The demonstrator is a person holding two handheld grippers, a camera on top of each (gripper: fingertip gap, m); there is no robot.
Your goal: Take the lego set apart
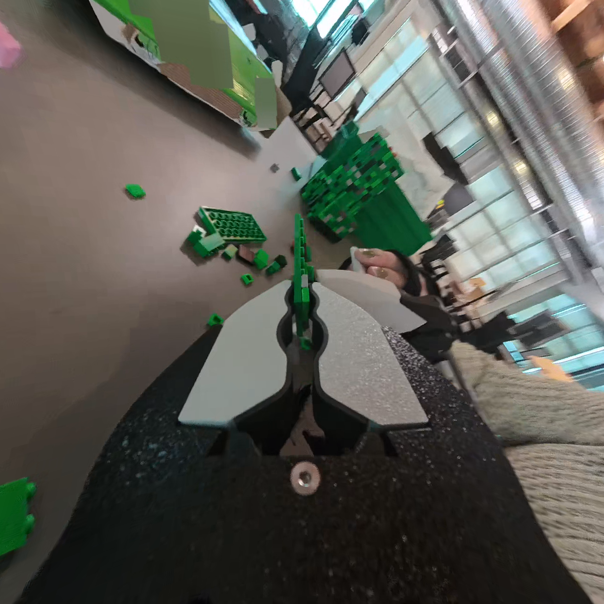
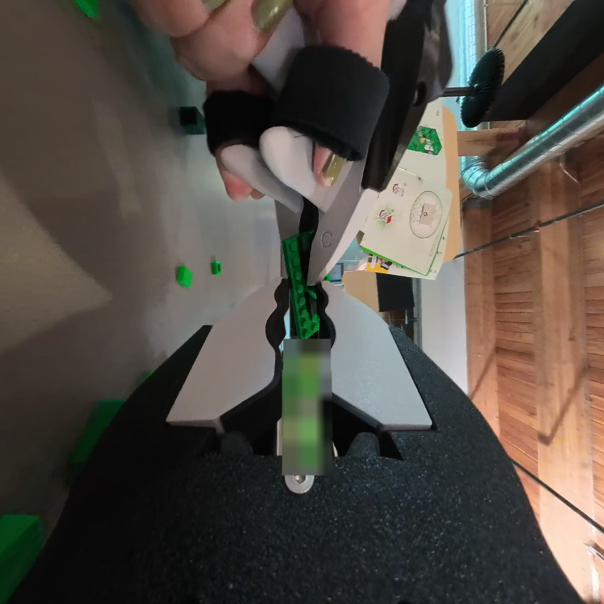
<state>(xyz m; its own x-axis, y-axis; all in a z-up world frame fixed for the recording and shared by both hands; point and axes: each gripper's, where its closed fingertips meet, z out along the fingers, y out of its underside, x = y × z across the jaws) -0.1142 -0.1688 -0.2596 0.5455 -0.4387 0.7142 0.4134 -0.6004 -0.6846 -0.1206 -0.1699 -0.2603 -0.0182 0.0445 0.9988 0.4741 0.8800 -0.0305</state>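
A flat green lego plate piece (image 1: 300, 261) with small bricks on it is held edge-on above the table, between both grippers. My left gripper (image 1: 302, 286) is shut on its near end. My right gripper (image 2: 302, 289) is shut on the same plate (image 2: 300, 294) from the opposite side. The right gripper's grey finger (image 1: 359, 291) and the hand holding it show just right of the plate. In the right wrist view, the left gripper's finger (image 2: 330, 243) meets the plate's far end. The large green lego build (image 1: 353, 192) stands on the table behind.
Loose green bricks (image 1: 261, 258) and a studded green plate (image 1: 233, 225) lie on the brown table (image 1: 98, 261). A green cardboard box (image 1: 202, 65) sits at the far edge. A printed box (image 2: 408, 222) shows behind the grippers. A green piece (image 1: 13, 516) lies near left. Less than 4 cm separates the two grippers' tips. The large green lego build (image 1: 353, 192) is about equally far from each gripper, around 30 centimetres.
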